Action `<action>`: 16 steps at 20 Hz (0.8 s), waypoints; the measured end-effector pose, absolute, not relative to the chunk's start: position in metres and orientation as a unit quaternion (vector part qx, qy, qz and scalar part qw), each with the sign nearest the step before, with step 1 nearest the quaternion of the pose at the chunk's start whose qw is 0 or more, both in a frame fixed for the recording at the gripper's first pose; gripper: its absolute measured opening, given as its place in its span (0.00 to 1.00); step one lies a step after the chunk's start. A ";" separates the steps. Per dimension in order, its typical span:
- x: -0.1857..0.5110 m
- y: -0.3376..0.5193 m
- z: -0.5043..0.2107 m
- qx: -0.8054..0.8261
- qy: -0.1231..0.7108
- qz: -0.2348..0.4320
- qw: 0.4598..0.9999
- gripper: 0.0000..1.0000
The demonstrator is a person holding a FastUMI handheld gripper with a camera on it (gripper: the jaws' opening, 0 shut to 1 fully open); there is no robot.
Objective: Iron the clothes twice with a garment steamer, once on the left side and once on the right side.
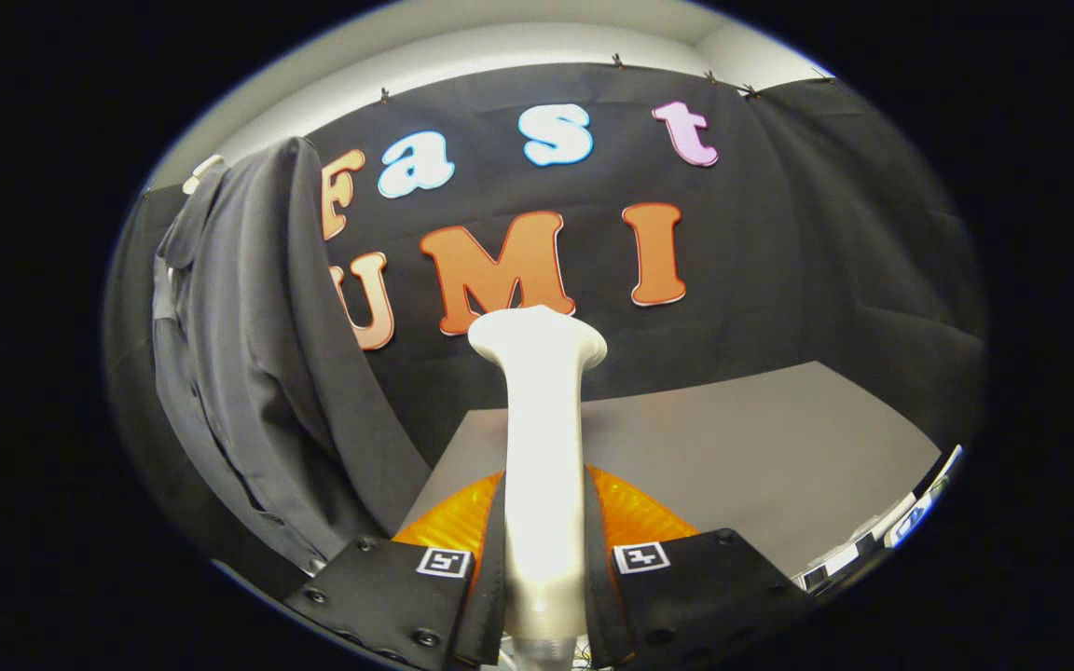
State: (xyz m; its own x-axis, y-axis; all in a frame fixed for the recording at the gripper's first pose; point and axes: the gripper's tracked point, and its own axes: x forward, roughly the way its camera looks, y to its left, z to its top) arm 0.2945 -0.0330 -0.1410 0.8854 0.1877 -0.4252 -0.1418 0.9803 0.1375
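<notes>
The gripper (543,559) has both fingers pressed against the sides of a white plastic garment steamer (542,438), pinching its long handle between them. The steamer stands upright from the fingers, and its flared head sits at the top, pointing toward the black cloth wall. A dark grey button-up shirt (248,354) hangs at the left of the booth on a pale hanger, well apart from the steamer head, its front placket running down toward the near left corner of the grey table (761,447). The table's far edge meets the cloth wall beyond the steamer.
</notes>
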 end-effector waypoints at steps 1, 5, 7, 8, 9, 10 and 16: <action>0.285 -0.035 -0.130 0.053 0.208 0.085 0.973 0.42; 0.237 -0.032 -0.105 0.063 0.153 0.092 0.982 0.42; 0.214 -0.025 -0.096 0.065 0.136 0.092 0.984 0.42; 0.202 -0.019 -0.089 0.065 0.126 0.094 0.985 0.42; 0.190 -0.011 -0.082 0.062 0.114 0.097 0.987 0.42; 0.179 -0.003 -0.074 0.058 0.101 0.100 0.988 0.42; 0.115 0.055 -0.029 0.043 0.022 0.095 0.994 0.41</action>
State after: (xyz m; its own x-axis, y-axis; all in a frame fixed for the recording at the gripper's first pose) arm 0.1152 0.0554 -0.0290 0.9809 0.1915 -0.0348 -0.1878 0.9781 0.0892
